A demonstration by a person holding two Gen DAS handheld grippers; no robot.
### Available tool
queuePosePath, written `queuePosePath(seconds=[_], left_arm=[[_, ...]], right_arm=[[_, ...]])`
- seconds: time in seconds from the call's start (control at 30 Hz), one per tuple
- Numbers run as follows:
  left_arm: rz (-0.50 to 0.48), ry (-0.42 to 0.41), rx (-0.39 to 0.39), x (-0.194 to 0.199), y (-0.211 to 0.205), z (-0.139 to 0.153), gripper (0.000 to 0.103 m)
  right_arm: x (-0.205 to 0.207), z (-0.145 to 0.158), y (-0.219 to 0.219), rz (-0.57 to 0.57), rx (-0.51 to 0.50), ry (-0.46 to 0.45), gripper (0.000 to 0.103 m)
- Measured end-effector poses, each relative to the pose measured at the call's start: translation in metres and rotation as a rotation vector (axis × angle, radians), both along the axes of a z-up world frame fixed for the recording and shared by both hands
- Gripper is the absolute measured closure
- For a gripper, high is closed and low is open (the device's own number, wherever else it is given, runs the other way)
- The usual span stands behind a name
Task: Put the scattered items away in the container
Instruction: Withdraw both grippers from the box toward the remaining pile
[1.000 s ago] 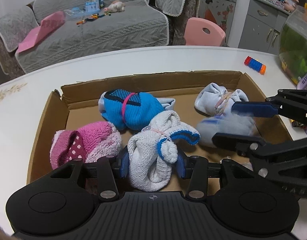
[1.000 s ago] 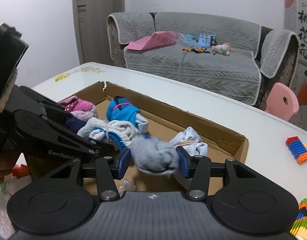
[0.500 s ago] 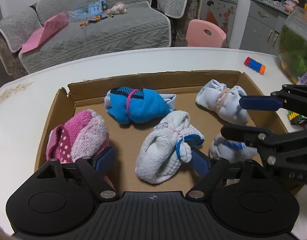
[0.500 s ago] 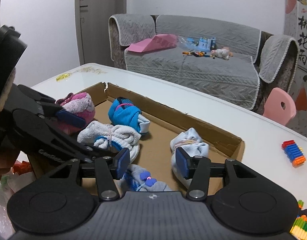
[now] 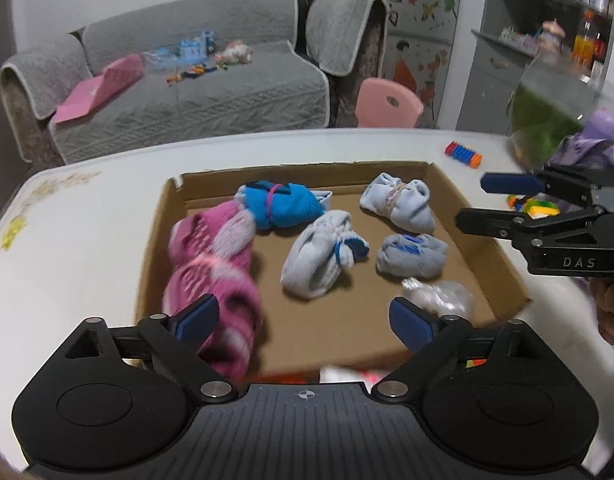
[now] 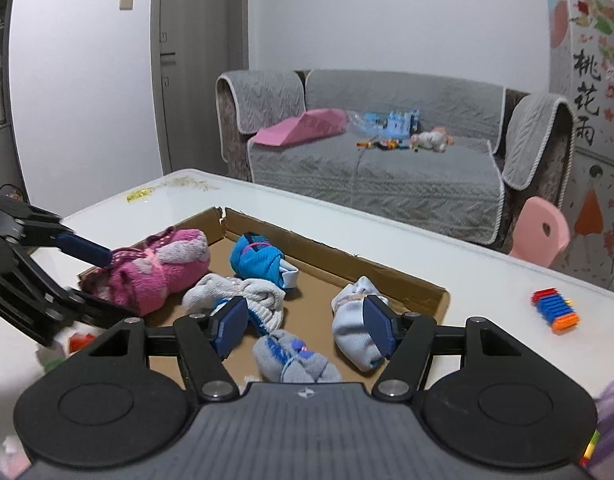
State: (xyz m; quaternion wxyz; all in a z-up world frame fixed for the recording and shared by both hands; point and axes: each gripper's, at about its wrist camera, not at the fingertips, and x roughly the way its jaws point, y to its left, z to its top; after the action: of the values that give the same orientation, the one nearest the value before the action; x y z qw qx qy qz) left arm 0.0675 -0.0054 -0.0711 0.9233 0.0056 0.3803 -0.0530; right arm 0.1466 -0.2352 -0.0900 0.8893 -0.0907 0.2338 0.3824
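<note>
**Both jaws spread, five bundles in the box, small toys left outside**

My left gripper (image 5: 303,320) has its jaws spread wide with nothing between them, hanging over the near edge of the cardboard box (image 5: 483,248). My right gripper (image 6: 303,326) is likewise spread and empty, above the box's right end.

Taking things from the biggest down: the white table (image 5: 75,240) carries the box, which is shallow and open-topped. Inside it, the pink fuzzy sock roll (image 5: 211,264) lies along the left wall, blurred in the left view, and the left gripper's upper finger sits right by it in the right view. Behind it is the blue sock bundle (image 5: 283,204); in the middle, the white sock bundle with blue trim (image 5: 319,256); toward the right wall, the pale blue bundle (image 5: 399,200) and the grey bundle (image 5: 411,254), apart from each other. A crumpled bit of clear plastic (image 5: 435,296) lies in the near right corner.

I judge the sock part of the job done: every bundle I can see is inside the walls. Whether more is wanted, I cannot say for certain. A red, blue and orange block toy (image 6: 555,310) sits on the table well beyond the right wall, and more coloured pieces (image 5: 535,206) show behind the right gripper's fingers.

In the way, as I judge it: the right wall stands between my right jaws and that toy, and the two grippers are near enough to crowd each other.
</note>
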Motion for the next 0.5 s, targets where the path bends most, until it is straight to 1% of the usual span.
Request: queuePosePath(seconds=[0.07, 0.13, 0.2, 0.3, 0.37, 0.5], left_arm=[[0.008, -0.011, -0.029, -0.024, 0.006, 0.002, 0.007], [0.008, -0.019, -0.050, -0.046, 0.009, -0.001, 0.005], [0.002, -0.015, -0.058, -0.065, 0.009, -0.006, 0.004], [-0.022, 0.014, -0.058, -0.090, 0.005, -0.022, 0.004], [-0.033, 0.028, -0.050, -0.104, 0.000, -0.033, 0.004], [-0.047, 0.063, -0.046, -0.121, -0.004, -0.053, 0.004]], right_arm=[[-0.017, 0.001, -0.007, 0.006, -0.002, -0.018, 0.040], [-0.037, 0.001, -0.010, 0.024, -0.029, -0.050, 0.038], [-0.054, 0.001, -0.012, 0.039, -0.036, -0.070, 0.036], [-0.077, -0.006, -0.014, 0.054, -0.030, -0.068, 0.036], [-0.093, -0.014, -0.016, 0.061, -0.044, -0.066, 0.036], [-0.114, -0.030, -0.016, 0.058, -0.081, -0.046, 0.036]])
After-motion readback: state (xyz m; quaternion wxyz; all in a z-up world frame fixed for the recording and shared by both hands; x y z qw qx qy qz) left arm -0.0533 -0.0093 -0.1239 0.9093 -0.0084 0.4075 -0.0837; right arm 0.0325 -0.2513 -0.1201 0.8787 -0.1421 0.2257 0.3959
